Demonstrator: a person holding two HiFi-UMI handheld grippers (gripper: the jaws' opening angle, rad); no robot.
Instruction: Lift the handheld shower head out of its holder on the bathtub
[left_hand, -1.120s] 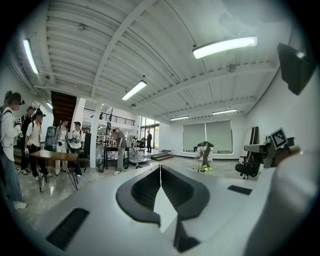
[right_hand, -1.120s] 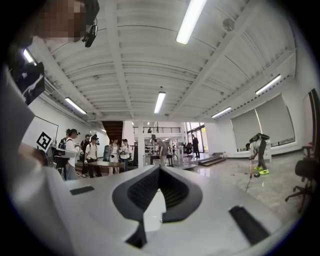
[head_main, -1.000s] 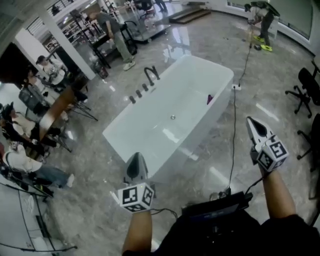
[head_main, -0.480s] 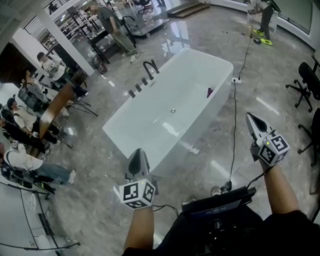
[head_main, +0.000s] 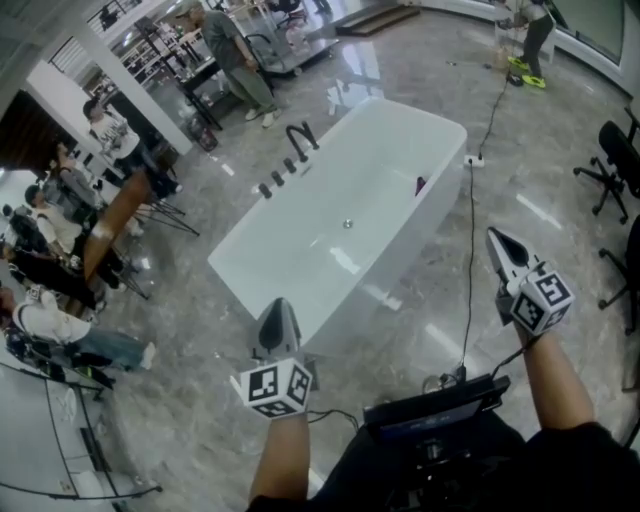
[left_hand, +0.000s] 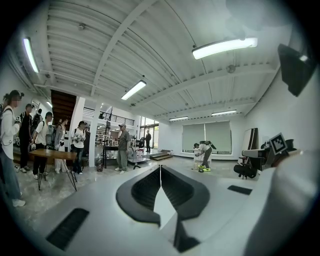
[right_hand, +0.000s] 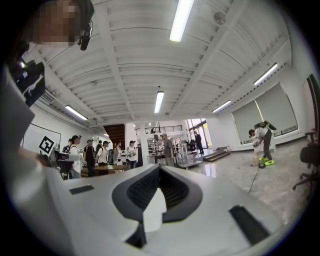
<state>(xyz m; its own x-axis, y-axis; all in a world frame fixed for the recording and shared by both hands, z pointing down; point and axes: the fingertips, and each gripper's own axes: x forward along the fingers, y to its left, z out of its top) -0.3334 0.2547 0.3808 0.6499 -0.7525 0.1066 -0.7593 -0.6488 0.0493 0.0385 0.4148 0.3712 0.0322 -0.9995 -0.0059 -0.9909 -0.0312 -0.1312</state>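
Standing short of the white bathtub (head_main: 235, 240), the person holds both tools out over the marble floor (head_main: 180, 400). The left gripper (head_main: 278, 310) has its jaws pressed together on nothing, just at the tub's near end. The right gripper (head_main: 498, 242) is clenched empty too, off the tub's right side. The handheld shower head stands somewhere among the dark fittings (head_main: 283, 172) on the tub's left rim beside the arched faucet (head_main: 300, 140), too small to single out and well apart from both grippers.
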